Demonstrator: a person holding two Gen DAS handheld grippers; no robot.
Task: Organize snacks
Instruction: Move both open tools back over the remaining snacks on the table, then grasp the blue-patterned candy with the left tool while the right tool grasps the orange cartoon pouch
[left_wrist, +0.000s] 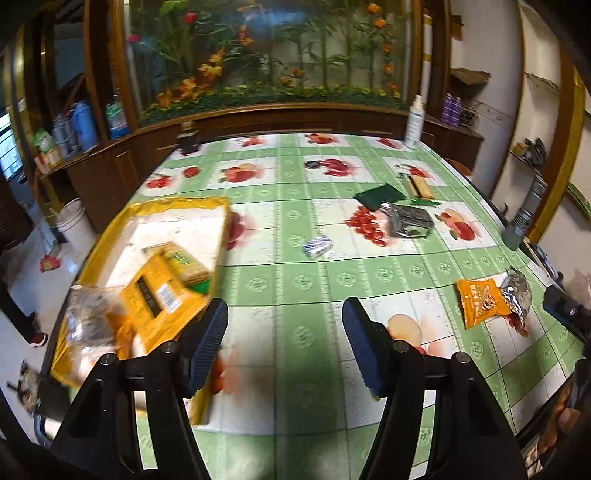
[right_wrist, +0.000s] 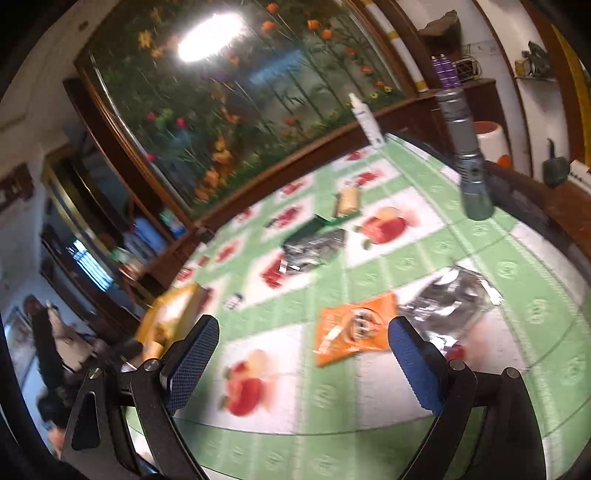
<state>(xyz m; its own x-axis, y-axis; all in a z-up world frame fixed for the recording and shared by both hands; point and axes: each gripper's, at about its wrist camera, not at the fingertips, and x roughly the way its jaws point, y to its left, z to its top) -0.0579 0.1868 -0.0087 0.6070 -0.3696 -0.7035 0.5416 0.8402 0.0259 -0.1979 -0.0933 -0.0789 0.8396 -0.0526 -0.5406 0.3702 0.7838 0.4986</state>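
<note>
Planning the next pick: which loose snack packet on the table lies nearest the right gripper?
The orange packet, flat just ahead of the open right gripper; unlike the silver foil packets, it lies closest to the fingertips.

White spray bottle, grey flashlight.

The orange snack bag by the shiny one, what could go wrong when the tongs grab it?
The orange snack bag overlaps the silver foil bag, so the open right tongs might pinch both. It lies flat on the tablecloth, so the tongs could catch the cloth. The yellow box already looks crowded.
</note>
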